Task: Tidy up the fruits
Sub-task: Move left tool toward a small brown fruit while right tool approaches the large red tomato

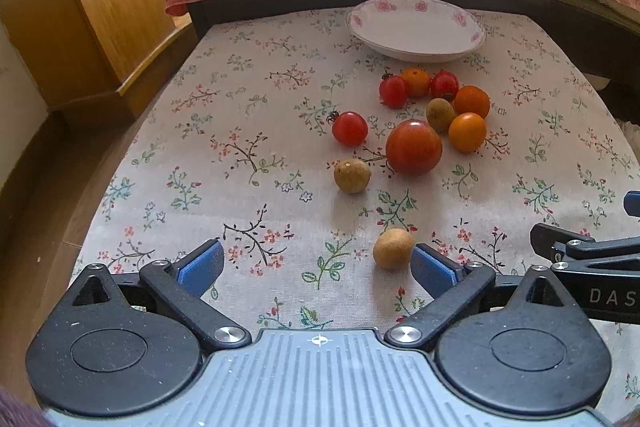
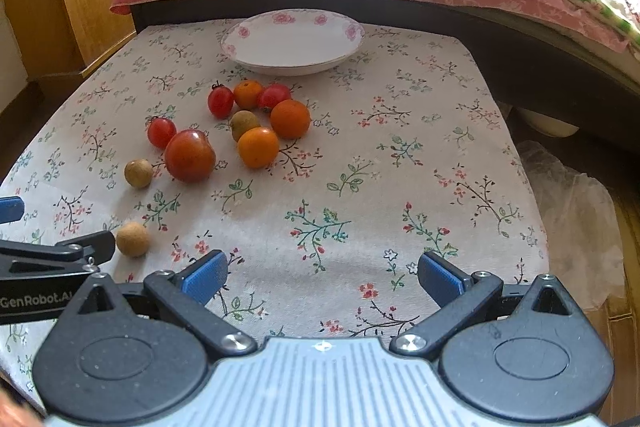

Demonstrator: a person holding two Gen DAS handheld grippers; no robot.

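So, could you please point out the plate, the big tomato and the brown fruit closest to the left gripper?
plate (image 1: 416, 45): left wrist view, on its bare white inside.
big tomato (image 1: 413, 147): left wrist view, middle of its red skin.
nearest brown fruit (image 1: 393, 248): left wrist view, centre of its rough skin.

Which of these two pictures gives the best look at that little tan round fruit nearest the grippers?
The left wrist view. There the tan fruit sits near the middle, large and unobstructed, just beside the right blue pad of the open left gripper. In the right wrist view the same fruit is smaller, off toward the left edge, next to the other gripper's black finger.
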